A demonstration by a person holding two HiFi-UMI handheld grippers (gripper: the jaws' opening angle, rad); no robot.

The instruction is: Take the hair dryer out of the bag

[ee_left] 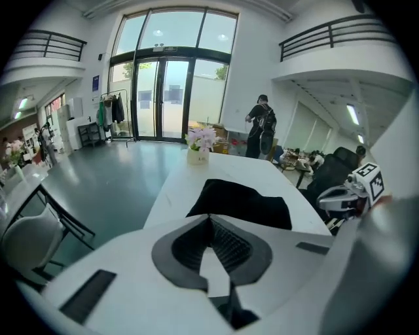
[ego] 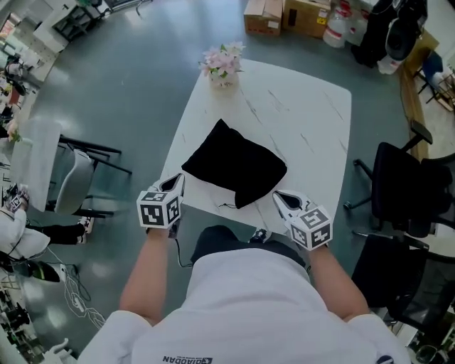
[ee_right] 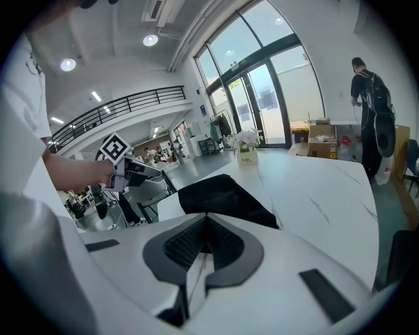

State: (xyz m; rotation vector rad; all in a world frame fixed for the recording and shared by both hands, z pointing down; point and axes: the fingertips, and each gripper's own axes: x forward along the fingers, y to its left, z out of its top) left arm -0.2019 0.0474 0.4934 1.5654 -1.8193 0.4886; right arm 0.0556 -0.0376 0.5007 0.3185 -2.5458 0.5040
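A black cloth bag (ego: 235,165) lies bulging near the front of the white marble-look table (ego: 306,114); it also shows as a dark shape, the bag (ee_left: 243,201) and the bag (ee_right: 222,196), ahead of each gripper. The hair dryer is hidden from sight. My left gripper (ego: 177,182) is at the bag's left near corner, shut with nothing between its jaws. My right gripper (ego: 280,197) is at the bag's right near corner, also shut and empty. Neither touches the bag.
A vase of pink flowers (ego: 222,65) stands at the table's far edge. A grey chair (ego: 75,178) is left of the table, black office chairs (ego: 409,195) right. Cardboard boxes (ego: 288,14) sit on the floor beyond. A person (ee_left: 260,127) stands far off by the doors.
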